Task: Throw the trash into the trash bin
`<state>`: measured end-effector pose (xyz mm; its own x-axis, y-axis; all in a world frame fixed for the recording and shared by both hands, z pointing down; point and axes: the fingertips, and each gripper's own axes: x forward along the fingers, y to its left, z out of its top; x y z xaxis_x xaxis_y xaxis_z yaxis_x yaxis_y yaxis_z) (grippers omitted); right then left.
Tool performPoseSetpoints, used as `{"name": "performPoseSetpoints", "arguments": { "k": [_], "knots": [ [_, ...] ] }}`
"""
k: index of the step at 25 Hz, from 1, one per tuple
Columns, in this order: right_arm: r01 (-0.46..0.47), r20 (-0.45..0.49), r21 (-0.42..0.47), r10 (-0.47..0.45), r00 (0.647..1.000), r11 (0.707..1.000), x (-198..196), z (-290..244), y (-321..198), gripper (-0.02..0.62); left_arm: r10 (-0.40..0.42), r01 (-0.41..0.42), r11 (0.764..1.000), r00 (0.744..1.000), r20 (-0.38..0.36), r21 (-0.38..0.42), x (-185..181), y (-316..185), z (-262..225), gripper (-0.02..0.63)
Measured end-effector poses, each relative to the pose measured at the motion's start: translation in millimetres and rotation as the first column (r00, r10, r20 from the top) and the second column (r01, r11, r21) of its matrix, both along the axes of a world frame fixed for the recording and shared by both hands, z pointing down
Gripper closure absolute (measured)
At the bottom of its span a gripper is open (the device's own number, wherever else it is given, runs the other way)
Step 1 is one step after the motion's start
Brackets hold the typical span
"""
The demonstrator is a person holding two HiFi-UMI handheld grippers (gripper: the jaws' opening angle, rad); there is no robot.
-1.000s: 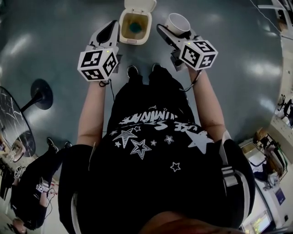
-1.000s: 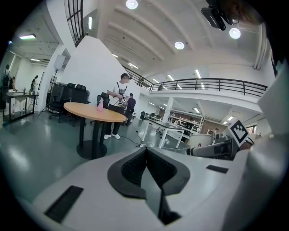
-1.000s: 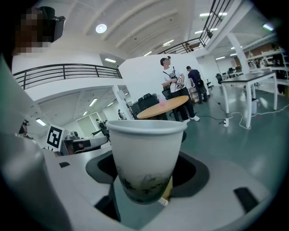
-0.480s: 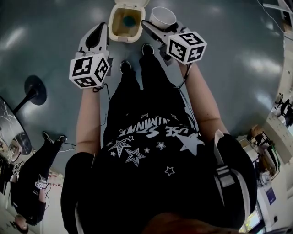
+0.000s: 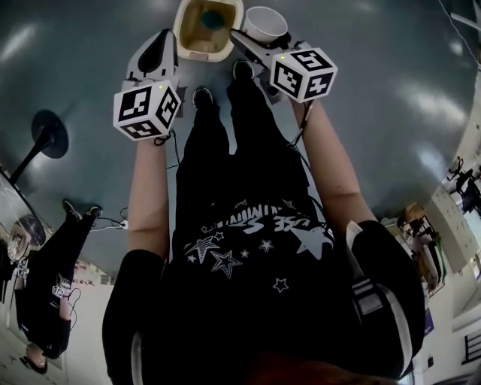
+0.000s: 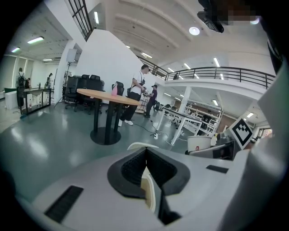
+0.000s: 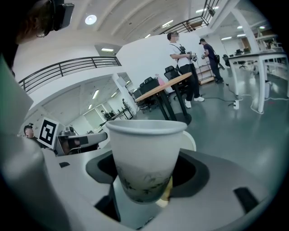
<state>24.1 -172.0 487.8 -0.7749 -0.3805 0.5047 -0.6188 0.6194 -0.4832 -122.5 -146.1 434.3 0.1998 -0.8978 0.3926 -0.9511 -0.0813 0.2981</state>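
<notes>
Holds the left hand-held gripper (image 5: 160, 45) empty with jaws together, likely just a spare; clamps the right hand-held gripper (image 5: 254, 39) round the lower part of an upright paper cup (image 5: 267, 22), beside rather than over the open trash bin (image 5: 197, 51) on the floor beyond, presumably lining up a clean drop

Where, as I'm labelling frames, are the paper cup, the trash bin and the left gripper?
paper cup (image 7: 143, 153): right gripper view, on its side wall.
trash bin (image 5: 197, 51): head view, on its near rim.
left gripper (image 6: 145, 151): left gripper view, where its closed fingertips meet.
</notes>
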Motion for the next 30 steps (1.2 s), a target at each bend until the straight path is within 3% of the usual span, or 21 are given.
{"name": "performPoseSetpoints", "arguments": {
  "k": [15, 30],
  "knots": [
    [0.057, -0.004, -0.128, -0.058, 0.998, 0.990, -14.4, 76.1, 3.7, 0.284, -0.050, 0.049, 0.994, 0.999, -0.004, -0.101, 7.5, -14.0, 74.4, 0.595],
    [0.108, -0.021, -0.195, -0.114, 0.993, 0.975, -32.2, 146.2, 1.3, 0.284, -0.047, 0.037, 0.977, 0.998, -0.040, -0.212, 22.3, -10.7, 158.2, 0.595]
  ]
}}
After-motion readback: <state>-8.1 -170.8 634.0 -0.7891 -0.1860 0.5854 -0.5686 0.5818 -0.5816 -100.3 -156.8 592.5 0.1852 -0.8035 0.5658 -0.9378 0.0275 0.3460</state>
